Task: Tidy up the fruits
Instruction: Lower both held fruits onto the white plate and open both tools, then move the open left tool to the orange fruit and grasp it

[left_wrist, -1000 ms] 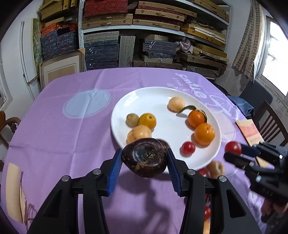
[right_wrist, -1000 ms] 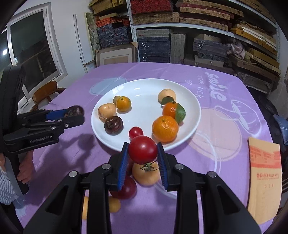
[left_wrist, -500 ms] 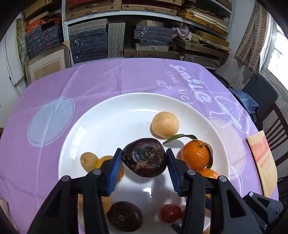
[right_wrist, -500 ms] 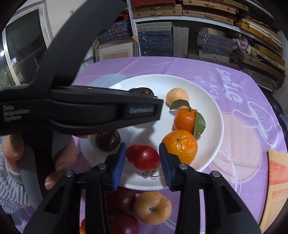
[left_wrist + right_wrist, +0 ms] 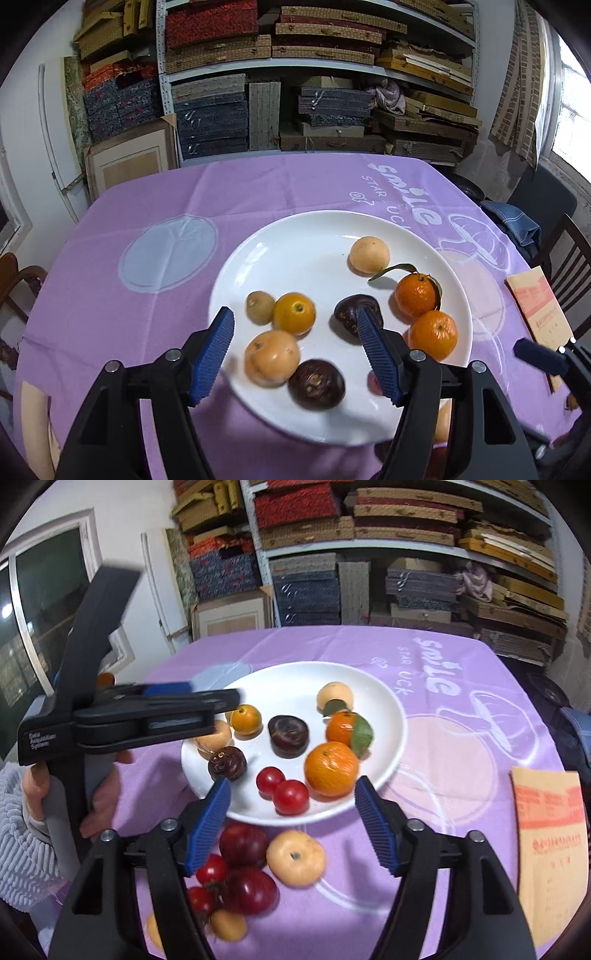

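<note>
Both our grippers had just been opening and had let go since the earlier frames: the dark fruit (image 5: 288,735) we had held in the left gripper (image 5: 295,356) lay mid-plate (image 5: 384,698), and the tomato (image 5: 290,796) from the right gripper (image 5: 293,827) lay near the plate's front rim, touching a second tomato (image 5: 270,779). Each gripper's jaws stood wide apart with nothing between them. More fruit (image 5: 295,856) lay on the purple cloth (image 5: 461,709) just before the plate.

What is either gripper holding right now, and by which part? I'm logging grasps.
Nothing. The left gripper and right gripper have just been opening and stand empty; the dark fruit and tomato lie free on the plate.
</note>
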The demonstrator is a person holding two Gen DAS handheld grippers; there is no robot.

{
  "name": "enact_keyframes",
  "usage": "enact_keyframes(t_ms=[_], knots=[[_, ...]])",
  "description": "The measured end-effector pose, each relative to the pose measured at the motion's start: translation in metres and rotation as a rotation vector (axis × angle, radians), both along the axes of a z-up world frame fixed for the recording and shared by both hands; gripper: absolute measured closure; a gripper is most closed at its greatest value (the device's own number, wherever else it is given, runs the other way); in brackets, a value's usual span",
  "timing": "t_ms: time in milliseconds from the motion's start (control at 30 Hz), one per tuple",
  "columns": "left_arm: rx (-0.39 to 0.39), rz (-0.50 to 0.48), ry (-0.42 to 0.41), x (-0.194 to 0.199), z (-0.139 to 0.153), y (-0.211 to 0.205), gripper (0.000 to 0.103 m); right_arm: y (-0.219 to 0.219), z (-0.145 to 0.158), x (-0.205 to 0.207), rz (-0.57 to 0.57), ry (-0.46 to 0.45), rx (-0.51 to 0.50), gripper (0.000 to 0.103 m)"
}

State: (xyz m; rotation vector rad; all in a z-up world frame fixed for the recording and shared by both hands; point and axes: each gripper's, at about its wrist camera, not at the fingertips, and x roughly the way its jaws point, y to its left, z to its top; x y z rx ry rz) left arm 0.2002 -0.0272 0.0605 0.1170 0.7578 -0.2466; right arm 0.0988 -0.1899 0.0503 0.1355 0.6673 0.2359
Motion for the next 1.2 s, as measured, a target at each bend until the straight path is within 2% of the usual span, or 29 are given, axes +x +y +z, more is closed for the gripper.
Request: enact_keyframes(t_ms=[67, 100, 167, 300, 400, 533, 700, 967, 1100, 1167, 1200], knots=[[0.003, 0.026, -0.024, -0.027, 0.004, 0.022, 0.027, -0.008, -0.001, -0.019, -0.043, -0.031, 0.010, 0.015], [0.001, 0.038, -0.030, -0.040, 0.004, 0.033, 0.021, -0.011, -0.002, -0.027, -0.056, -0.042, 0.020, 0.013], [0.002, 0.063, -0.041, -0.072, 0.001, 0.052, 0.018, -0.019, -0.008, -0.040, -0.082, -0.051, 0.056, 0.007], [0.000, 0.058, -0.021, -0.135, -0.015, 0.071, 0.012, -0.031, -0.019, -0.061, -0.112, -0.024, 0.127, 0.004], [0.032, 0.036, -0.012, -0.177, -0.032, 0.069, 0.011, -0.031, -0.021, -0.066, -0.123, -0.025, 0.119, 0.004], [0.085, -0.016, -0.013, -0.213, -0.049, 0.058, 0.011, -0.031, -0.027, -0.075, -0.131, -0.027, 0.115, 0.004], [0.098, -0.086, -0.023, -0.224, -0.055, 0.044, 0.011, -0.034, -0.031, -0.077, -0.141, -0.013, 0.133, 0.004], [0.031, -0.134, 0.064, -0.220, -0.069, 0.040, 0.011, -0.032, -0.034, -0.075, -0.132, 0.002, 0.124, 0.004], [0.007, -0.156, 0.058, -0.222, -0.068, 0.035, 0.012, -0.032, -0.035, -0.074, -0.134, 0.008, 0.122, 0.004], [0.000, -0.168, 0.046, -0.225, -0.067, 0.032, 0.017, -0.031, -0.035, -0.074, -0.135, 0.005, 0.122, 0.004], [0.008, -0.176, 0.043, -0.225, -0.068, 0.030, 0.024, -0.031, -0.035, -0.074, -0.136, 0.004, 0.120, 0.004]])
